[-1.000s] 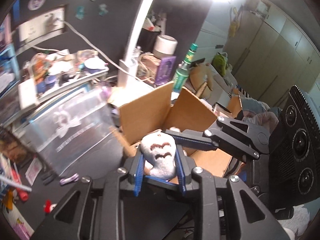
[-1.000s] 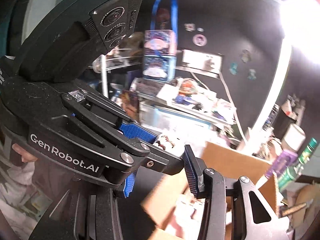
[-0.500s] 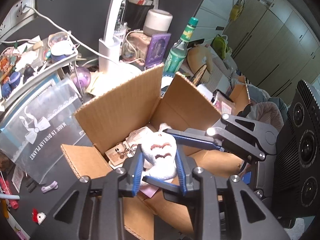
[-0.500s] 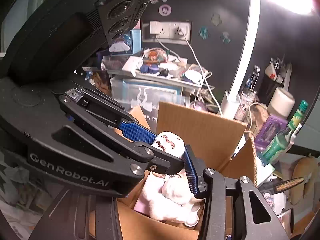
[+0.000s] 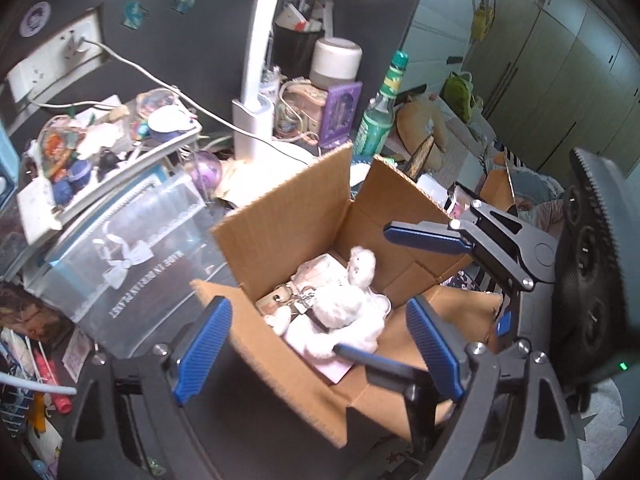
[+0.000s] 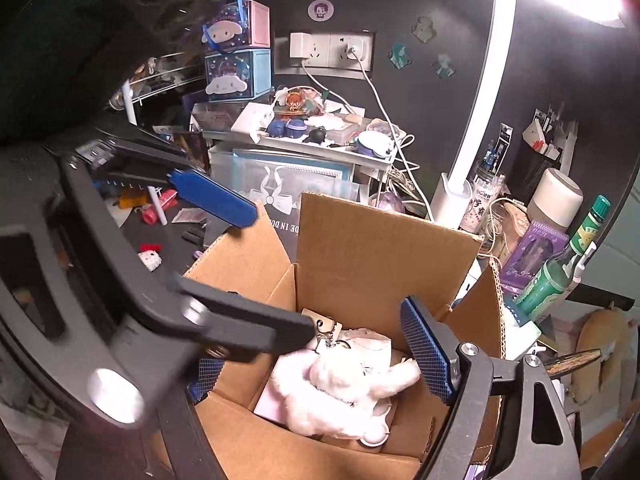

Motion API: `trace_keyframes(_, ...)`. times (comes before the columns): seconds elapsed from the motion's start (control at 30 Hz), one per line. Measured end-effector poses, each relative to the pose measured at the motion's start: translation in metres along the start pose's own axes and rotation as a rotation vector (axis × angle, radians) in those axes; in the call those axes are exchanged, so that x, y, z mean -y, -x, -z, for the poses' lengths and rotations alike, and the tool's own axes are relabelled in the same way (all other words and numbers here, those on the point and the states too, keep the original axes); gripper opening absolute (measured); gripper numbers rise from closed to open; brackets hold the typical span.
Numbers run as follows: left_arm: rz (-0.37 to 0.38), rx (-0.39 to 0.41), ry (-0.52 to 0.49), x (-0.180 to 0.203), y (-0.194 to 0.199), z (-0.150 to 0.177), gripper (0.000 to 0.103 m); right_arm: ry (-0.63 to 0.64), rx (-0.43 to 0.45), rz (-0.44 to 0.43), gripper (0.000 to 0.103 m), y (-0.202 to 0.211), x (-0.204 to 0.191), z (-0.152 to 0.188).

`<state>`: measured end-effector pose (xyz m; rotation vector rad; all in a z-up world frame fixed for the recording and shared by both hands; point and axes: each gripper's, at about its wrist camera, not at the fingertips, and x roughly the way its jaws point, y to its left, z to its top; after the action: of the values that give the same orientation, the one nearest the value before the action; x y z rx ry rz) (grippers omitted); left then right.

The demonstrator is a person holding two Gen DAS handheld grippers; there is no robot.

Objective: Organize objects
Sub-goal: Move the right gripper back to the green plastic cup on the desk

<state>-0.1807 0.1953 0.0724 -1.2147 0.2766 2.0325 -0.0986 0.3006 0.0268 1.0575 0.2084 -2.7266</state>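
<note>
Lying below both fingers [image 5: 202, 354]: plush toy [image 5: 340, 316] (boxed)

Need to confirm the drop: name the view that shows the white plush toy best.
Left wrist view: the white plush toy lies unobstructed inside the brown cardboard box. In the right wrist view, the toy is partly hidden behind a dark gripper finger.

A dark grey wall [image 6: 460, 20] carries white power sockets [image 6: 332, 50]; pale green cupboard doors [image 5: 560, 64] line the far side.
</note>
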Motion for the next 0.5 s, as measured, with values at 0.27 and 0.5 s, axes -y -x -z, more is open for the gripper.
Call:
trace_keyframes(0.27,-0.054,0.147,0.035,-0.034,0.075,0.039,0.096,-0.003,0.06,-0.06,0.078,0.012,-0.021,-0.011)
trace_keyframes(0.5,-0.234,0.291,0.185,-0.094,0.134,0.116,0.102,0.149,0.111,-0.217,0.078,0.008,-0.106,-0.034)
